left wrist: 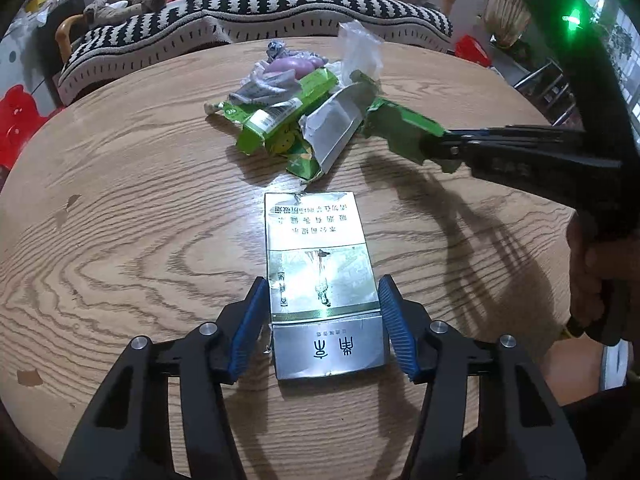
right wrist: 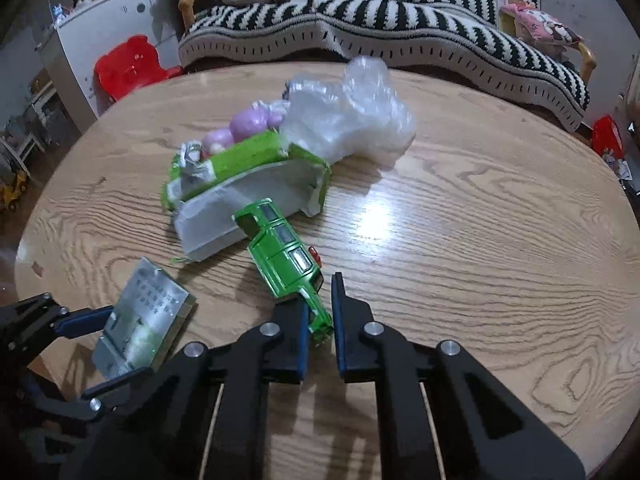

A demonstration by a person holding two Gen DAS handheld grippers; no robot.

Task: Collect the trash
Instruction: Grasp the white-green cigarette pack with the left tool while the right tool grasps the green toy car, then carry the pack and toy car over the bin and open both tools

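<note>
A silver-and-green cigarette pack (left wrist: 320, 264) sits between the blue pads of my left gripper (left wrist: 323, 280), which press on its two long sides. The right wrist view shows the same pack (right wrist: 148, 312) tilted up in the left gripper (right wrist: 130, 342). My right gripper (right wrist: 318, 292) is shut on the near end of a green car-shaped shell (right wrist: 280, 248), and in the left wrist view it (left wrist: 448, 136) holds that green piece (left wrist: 404, 128) just above the table. Behind it lies a trash pile: a torn silver-lined carton (right wrist: 248, 196), green boxes (left wrist: 280, 116), a purple lump (right wrist: 252, 120) and a clear plastic bag (right wrist: 352, 116).
The round wooden table (left wrist: 120, 200) carries everything. A striped sofa (right wrist: 360, 28) runs along its far side, with red plastic stools (right wrist: 128, 64) at the left. A person's hand (left wrist: 592, 272) grips the right tool's handle.
</note>
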